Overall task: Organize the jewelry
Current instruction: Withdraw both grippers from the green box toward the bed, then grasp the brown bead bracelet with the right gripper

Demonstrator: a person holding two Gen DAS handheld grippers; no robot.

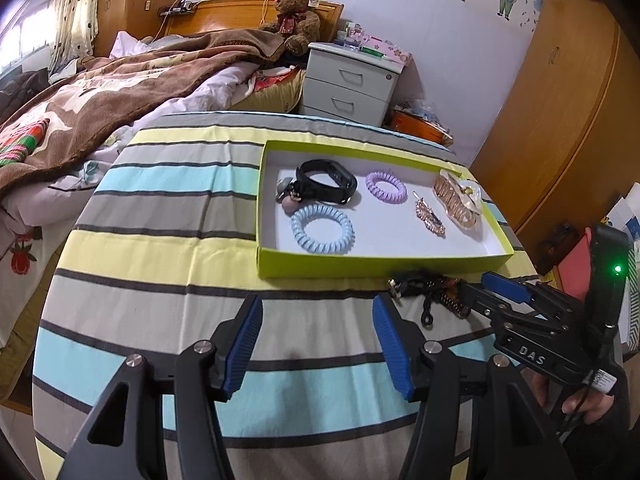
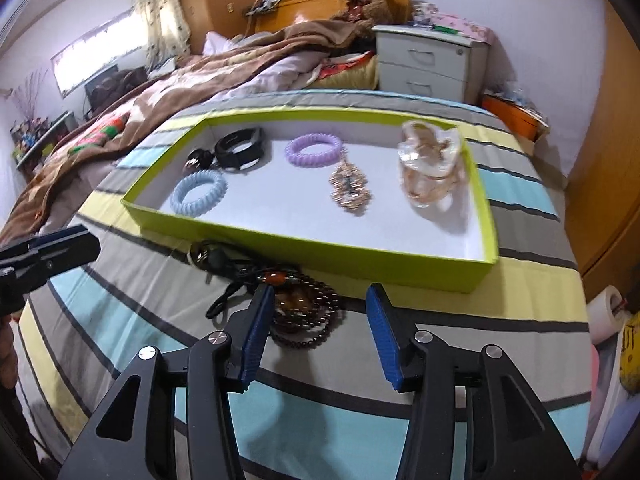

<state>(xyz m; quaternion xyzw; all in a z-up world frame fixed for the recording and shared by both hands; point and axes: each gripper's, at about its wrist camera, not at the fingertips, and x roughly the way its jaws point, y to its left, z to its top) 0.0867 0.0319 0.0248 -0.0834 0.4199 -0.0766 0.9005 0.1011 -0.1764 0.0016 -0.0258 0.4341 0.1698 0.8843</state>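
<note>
Dark beads (image 2: pixel 308 312) lie in a loose coil on the striped cloth (image 2: pixel 160 320), just outside the near wall of the green tray (image 2: pixel 360 258), tangled with a black cord (image 2: pixel 224 300) and a small metal charm (image 2: pixel 200 257) on their left. The right gripper (image 2: pixel 320 332) is the nearer one: its left pad sits at the coil's left side and partly covers it, its right pad stands clear on bare cloth, and the jaws are apart with nothing clamped between them. The pile's long axis runs roughly along the tray wall, so it lies across the jaws, slightly left of their midline; a small shift left would, I judge, centre it. The left gripper (image 1: pixel 318 344) hangs over empty cloth, jaws also apart and holding nothing, with the pile off to its right. Inside the tray sit a black band (image 2: pixel 240 146), a blue coil tie (image 2: pixel 198 192), a purple coil tie (image 2: pixel 314 149), a gold clip (image 2: pixel 350 192) and a clear claw clip (image 2: pixel 432 164); the near right floor is bare, which looks the easiest landing spot. The tray wall is the edge to lift over, and a trailing cord could snag on it.
</note>
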